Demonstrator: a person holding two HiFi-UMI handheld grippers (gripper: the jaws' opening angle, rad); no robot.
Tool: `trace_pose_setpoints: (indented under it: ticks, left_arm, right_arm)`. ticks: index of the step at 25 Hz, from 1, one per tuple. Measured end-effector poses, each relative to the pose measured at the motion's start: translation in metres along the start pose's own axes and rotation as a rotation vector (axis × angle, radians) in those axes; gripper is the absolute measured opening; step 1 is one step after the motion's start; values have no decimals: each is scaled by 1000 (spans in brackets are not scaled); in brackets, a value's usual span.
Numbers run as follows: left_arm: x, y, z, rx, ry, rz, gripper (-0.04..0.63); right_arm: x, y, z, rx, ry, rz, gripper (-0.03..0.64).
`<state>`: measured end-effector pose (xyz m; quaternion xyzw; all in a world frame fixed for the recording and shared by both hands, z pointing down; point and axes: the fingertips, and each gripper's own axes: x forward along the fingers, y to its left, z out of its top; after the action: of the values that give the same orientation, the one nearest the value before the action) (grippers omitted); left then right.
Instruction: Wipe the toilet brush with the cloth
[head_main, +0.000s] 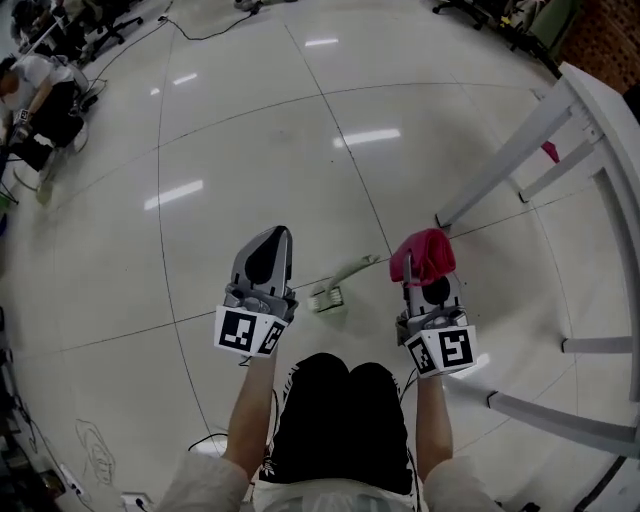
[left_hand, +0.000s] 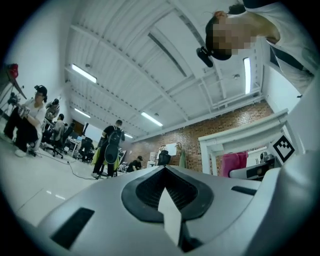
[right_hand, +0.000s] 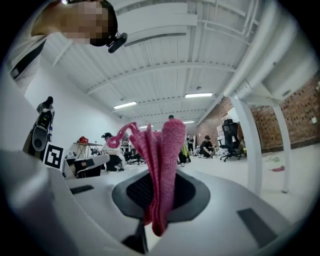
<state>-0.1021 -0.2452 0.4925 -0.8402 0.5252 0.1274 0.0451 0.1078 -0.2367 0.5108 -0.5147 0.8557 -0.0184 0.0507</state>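
Observation:
The toilet brush (head_main: 338, 288) lies on the shiny floor, its bristle head toward me and its pale handle running up to the right. It rests between and below the two grippers. My left gripper (head_main: 272, 244) is shut with nothing in it; in the left gripper view (left_hand: 166, 169) its jaws meet tip to tip. My right gripper (head_main: 428, 272) is shut on a pink cloth (head_main: 422, 255), which bunches up over its tips. In the right gripper view the cloth (right_hand: 162, 165) stands folded upright between the jaws. Neither gripper touches the brush.
A white table frame (head_main: 520, 150) with slanted legs stands at the right, close to the right gripper. A small pink scrap (head_main: 550, 151) lies under it. Cables (head_main: 200, 32) trail on the floor at the back. Seated people (head_main: 40, 100) are at the far left.

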Motion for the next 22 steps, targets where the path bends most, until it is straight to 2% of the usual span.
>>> trace_pose_setpoints:
  ticks: [4, 9, 15, 20, 21, 22]
  left_arm:
    - [-27, 13, -80, -10, 2, 7, 3]
    - [-57, 6, -167, -45, 39, -19, 3]
    - [-74, -19, -224, -37, 80, -111, 3]
    - [-100, -43, -258, -58, 140, -222, 6]
    - [-106, -50, -269, -74, 173, -263, 54]
    - [-111, -58, -281, -92, 217, -312, 135]
  right_arm:
    - [1, -13, -91, 31, 28, 12, 31]
    - [-7, 8, -177, 61, 77, 73, 31]
    - [-3, 31, -257, 20, 138, 124, 31]
    - [-1, 29, -302, 37, 150, 143, 31]
    - [-2, 26, -310, 43, 152, 147, 31]
    - [-2, 23, -317, 46, 155, 156, 31]
